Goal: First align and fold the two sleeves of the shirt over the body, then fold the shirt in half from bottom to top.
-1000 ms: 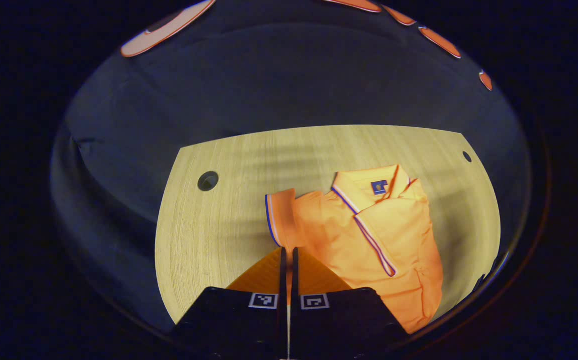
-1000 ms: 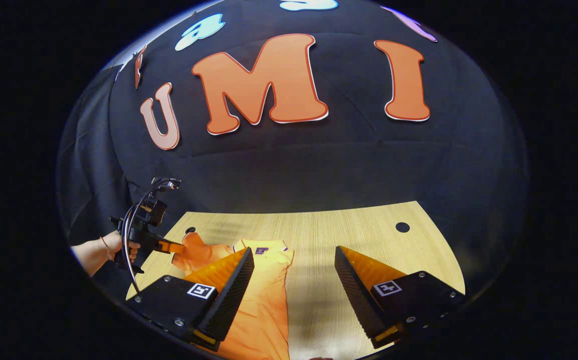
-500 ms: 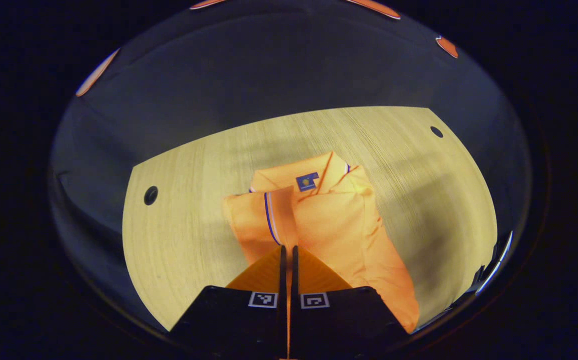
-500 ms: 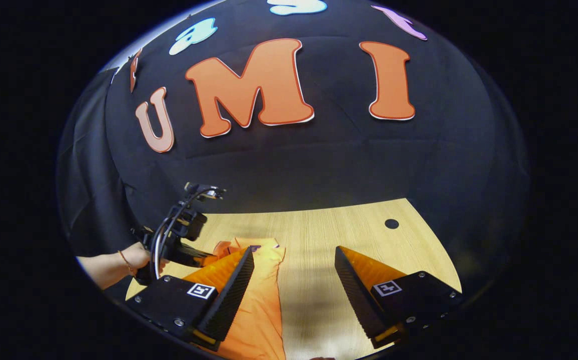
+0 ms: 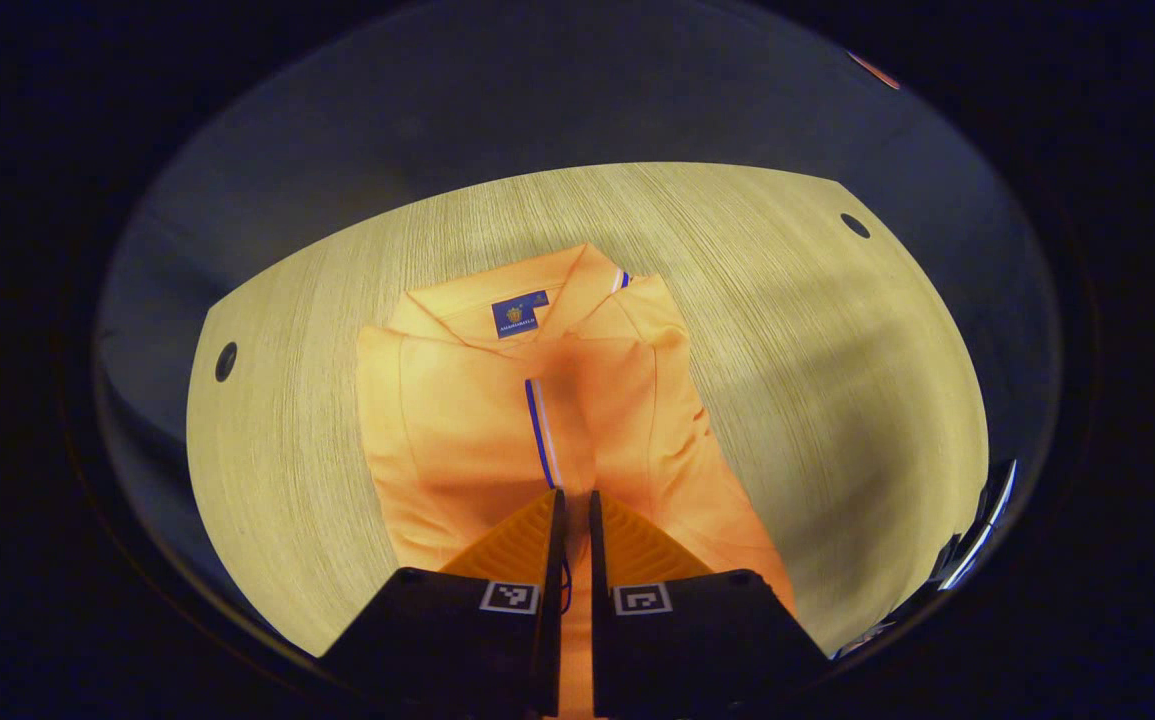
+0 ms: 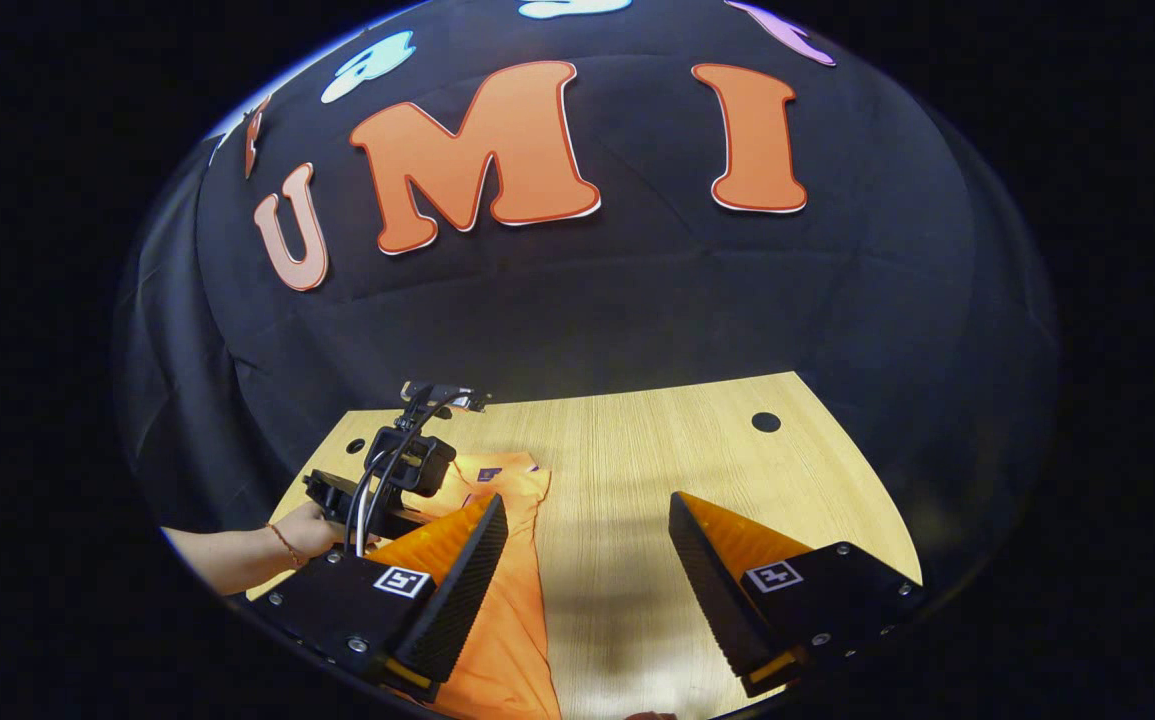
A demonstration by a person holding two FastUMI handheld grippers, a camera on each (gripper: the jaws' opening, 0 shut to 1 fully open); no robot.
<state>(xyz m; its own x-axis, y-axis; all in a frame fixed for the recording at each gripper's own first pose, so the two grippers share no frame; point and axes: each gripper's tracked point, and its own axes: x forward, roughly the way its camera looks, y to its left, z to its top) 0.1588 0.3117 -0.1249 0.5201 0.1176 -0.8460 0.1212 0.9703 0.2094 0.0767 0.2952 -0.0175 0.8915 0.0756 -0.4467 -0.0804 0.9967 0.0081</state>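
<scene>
- We judge the sleeve-folding step to be in hand: the orange shirt [image 5: 497,420] lies straight ahead of the left hand-held gripper [image 5: 573,500], collar end farthest from it, and a sleeve [image 5: 597,420] with a blue-and-white trimmed cuff lies across the chest.
- The left hand-held gripper's fingers stand nearly closed, a thin slit between them, with the trimmed sleeve edge running into that slit; we take it to be pinching the sleeve, though the contact itself is hard to make out.
- The next move, as we judge it, calls for laying the sleeve flat and square on the body, letting go, then taking the bottom hem and carrying it up toward the collar.
- The shirt looks narrow and already folded in along both sides, soft, with shallow creases; a small blue label sits inside the collar [image 5: 520,316].
- The right hand-held gripper [image 6: 587,560] hangs wide open, holding nothing, over the wood-grain tabletop [image 6: 657,450]; the shirt lies to its left, passing under its left finger.
- Beyond that finger, a hand [image 6: 307,530] holds the left hand-held gripper low over the shirt.
</scene>
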